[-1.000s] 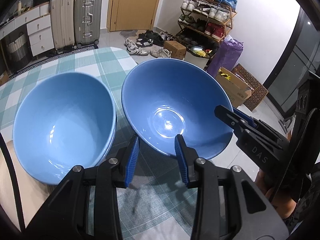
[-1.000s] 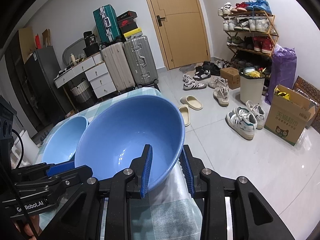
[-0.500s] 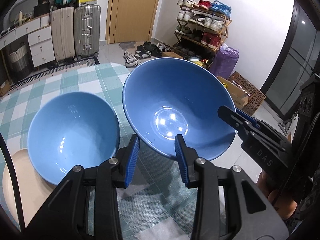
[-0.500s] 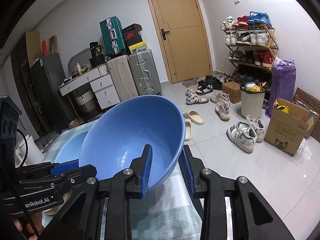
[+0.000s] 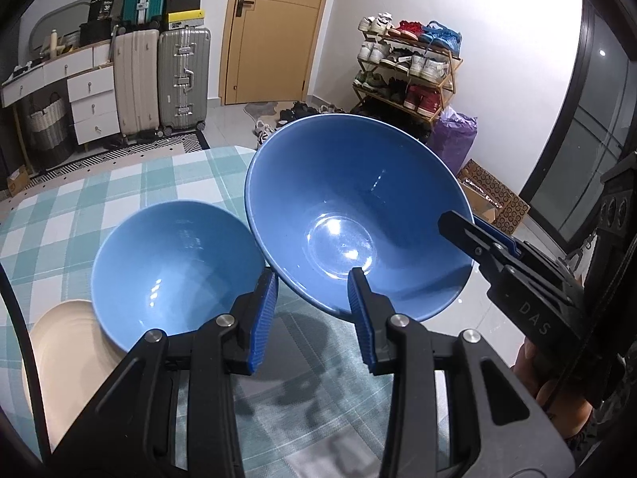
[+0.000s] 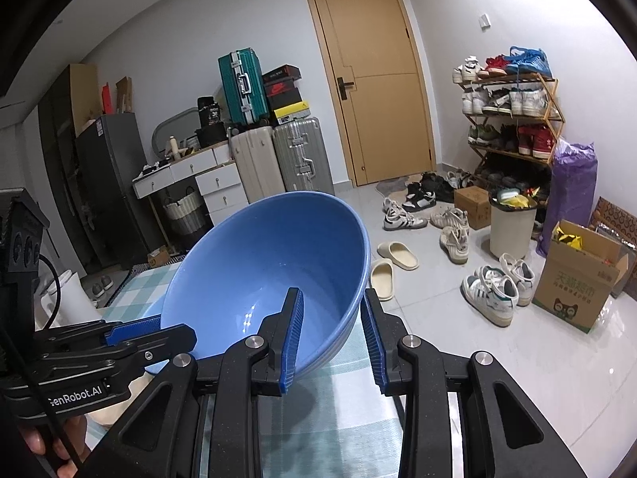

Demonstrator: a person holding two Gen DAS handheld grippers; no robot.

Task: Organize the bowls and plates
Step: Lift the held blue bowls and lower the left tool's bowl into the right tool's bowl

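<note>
Above the checked tablecloth point(image 5: 159, 183), both grippers — left point(image 5: 312, 318), right point(image 6: 332, 336) — pinch one blue bowl's point(image 5: 358, 215) rim; a second blue bowl point(image 5: 175, 271) sits on one cream plate point(image 5: 59, 350).

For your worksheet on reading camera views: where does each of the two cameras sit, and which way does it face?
Left wrist: on the left gripper, facing the held blue bowl, a second bowl on the checked tablecloth and the door; the right gripper shows.
Right wrist: on the right gripper, facing bowl, floor and shoe rack; the left gripper shows.
Shared: held bowl, both grippers.
</note>
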